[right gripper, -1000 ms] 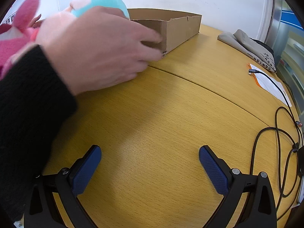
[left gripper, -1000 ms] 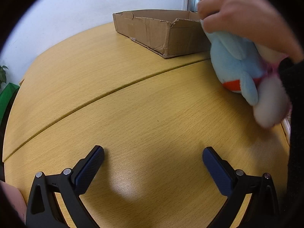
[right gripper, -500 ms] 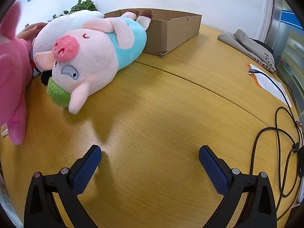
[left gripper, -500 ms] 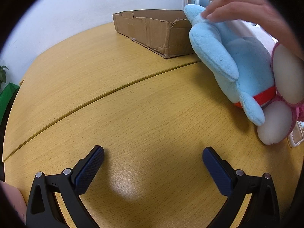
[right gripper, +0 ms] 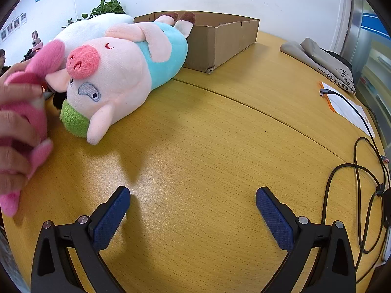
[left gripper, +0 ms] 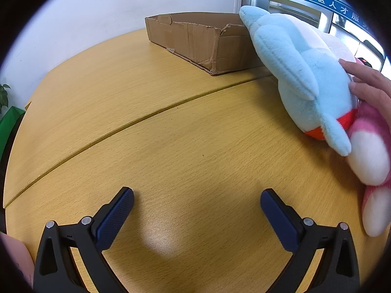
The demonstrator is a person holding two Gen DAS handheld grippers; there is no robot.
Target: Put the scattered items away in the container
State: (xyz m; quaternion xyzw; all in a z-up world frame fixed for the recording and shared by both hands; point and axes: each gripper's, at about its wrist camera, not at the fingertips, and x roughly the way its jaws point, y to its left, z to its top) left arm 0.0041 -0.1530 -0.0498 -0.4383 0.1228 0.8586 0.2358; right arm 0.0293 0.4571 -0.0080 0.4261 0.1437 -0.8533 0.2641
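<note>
A shallow cardboard box (left gripper: 195,41) stands at the far side of the wooden table; it also shows in the right wrist view (right gripper: 220,39). A light-blue plush (left gripper: 300,73) lies to the right of my left gripper (left gripper: 196,204), leaning by the box. A pink-and-white plush (left gripper: 371,151) lies beside it under a bare hand (left gripper: 369,85). In the right wrist view a pink pig plush in a blue outfit (right gripper: 117,73) lies far left of my right gripper (right gripper: 193,201). A hand (right gripper: 14,131) holds a pink plush (right gripper: 29,102). Both grippers are open and empty, low over the table.
A white plush (right gripper: 83,29) lies behind the pig. Black cables (right gripper: 356,171), a paper sheet (right gripper: 347,105) and a grey folded bag (right gripper: 317,61) lie at the table's right side. A table seam (left gripper: 122,127) runs across. A plant (right gripper: 105,7) stands behind.
The hand has set the plush toys down on the table and moved back to the pink plush. Both grippers have stayed still and open.
</note>
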